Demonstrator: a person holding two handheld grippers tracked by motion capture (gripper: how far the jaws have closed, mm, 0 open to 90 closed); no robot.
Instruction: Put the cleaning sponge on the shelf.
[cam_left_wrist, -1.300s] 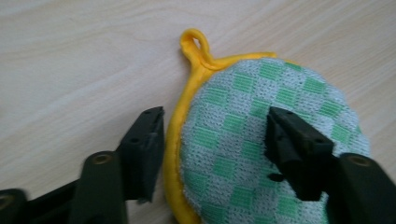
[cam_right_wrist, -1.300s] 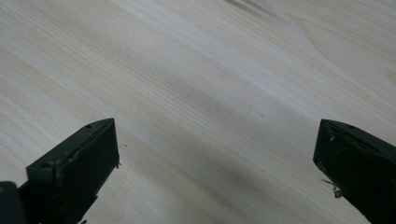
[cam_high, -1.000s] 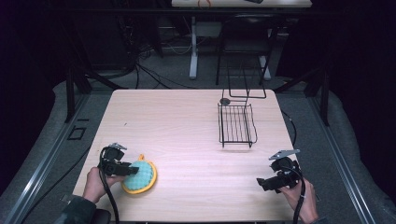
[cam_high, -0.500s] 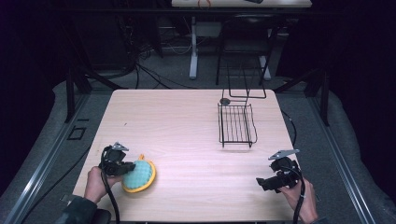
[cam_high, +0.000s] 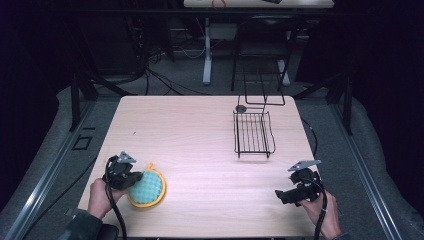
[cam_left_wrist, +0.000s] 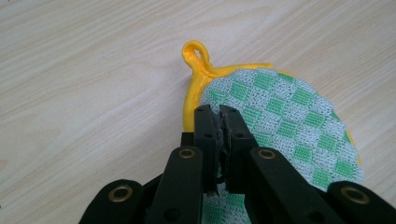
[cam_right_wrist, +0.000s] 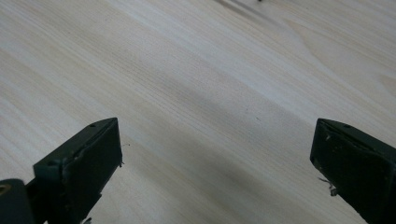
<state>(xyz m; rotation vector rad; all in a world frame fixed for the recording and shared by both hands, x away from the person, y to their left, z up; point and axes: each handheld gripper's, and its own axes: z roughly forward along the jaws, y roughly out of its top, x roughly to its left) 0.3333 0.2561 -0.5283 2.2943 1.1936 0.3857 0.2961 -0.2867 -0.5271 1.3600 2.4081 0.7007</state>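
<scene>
A round green-and-white checked pot holder (cam_high: 147, 187) with a yellow rim lies at the near left of the wooden table (cam_high: 200, 130). My left gripper (cam_high: 131, 181) is shut on its left edge. In the left gripper view the two black jaws meet at the gripper's tip (cam_left_wrist: 219, 112), pinching the cloth of the pot holder (cam_left_wrist: 289, 112) just below its yellow hanging loop (cam_left_wrist: 196, 53). My right gripper (cam_high: 280, 196) rests at the near right, held by a hand. Its jaws stand wide apart over bare wood in the right gripper view (cam_right_wrist: 215, 140), with nothing between them.
A black wire basket (cam_high: 253, 134) stands at the far right of the table, with a tall wire frame behind it. A small dark round object (cam_high: 241, 108) lies by its far left corner. Dark floor, cables and table legs surround the table.
The left gripper has drawn in slightly onto the pot holder's edge, and the pot holder has shifted a little to the left. The right hand has kept still.
</scene>
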